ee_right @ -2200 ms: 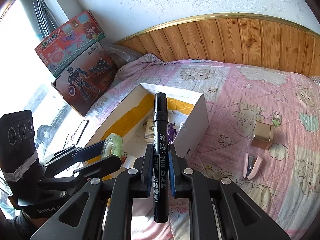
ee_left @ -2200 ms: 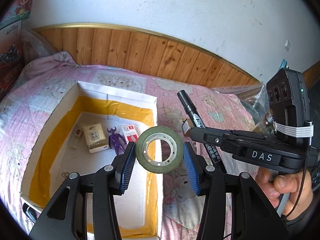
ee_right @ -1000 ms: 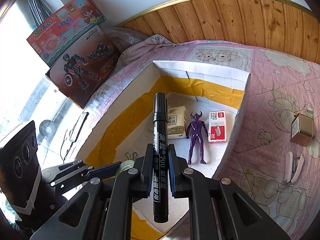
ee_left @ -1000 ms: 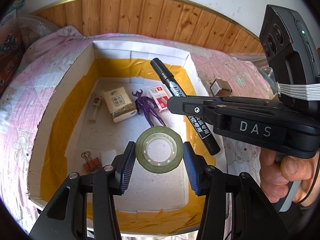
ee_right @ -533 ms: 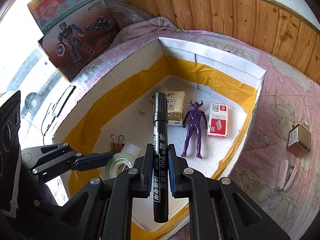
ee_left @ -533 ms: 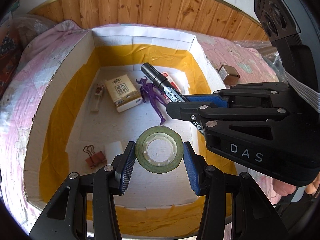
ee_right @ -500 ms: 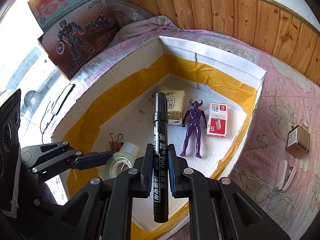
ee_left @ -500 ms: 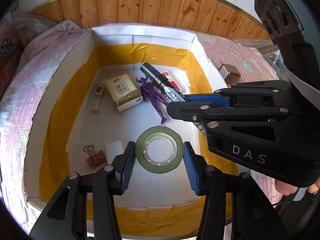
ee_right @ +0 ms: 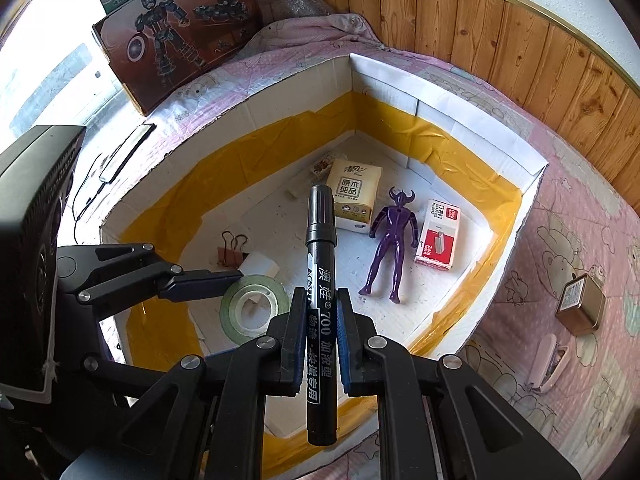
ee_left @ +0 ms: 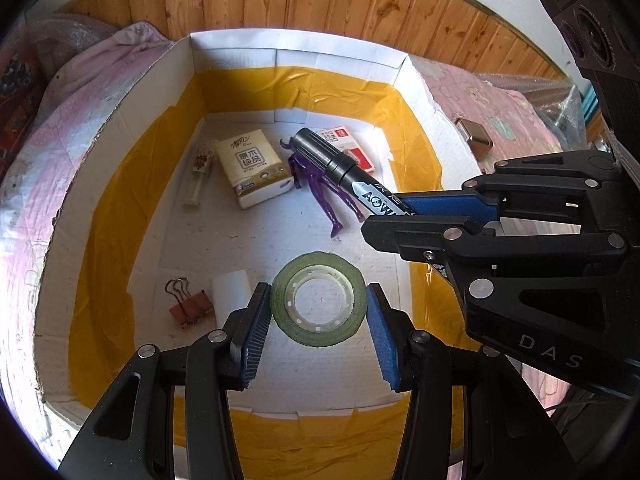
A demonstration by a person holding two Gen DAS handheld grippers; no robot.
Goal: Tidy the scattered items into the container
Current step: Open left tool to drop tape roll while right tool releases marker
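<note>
My left fingers (ee_left: 319,307) clamp the tape (ee_left: 319,305), light and stiff, across its rim at frame centre over the box (ee_left: 296,50), while my right fingers (ee_right: 322,322) pinch the marker (ee_right: 320,280), slick-barrelled, mid-shaft.

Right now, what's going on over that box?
A person holds a claw in each hand over the open cardboard box. The left claw grips a roll of tape; the right claw is shut on a black marker. Both are above the box floor, neither item released yet. A tissue pack, purple figure, staple box and binder clip already lie inside. A small tin is on the bedcover outside.
</note>
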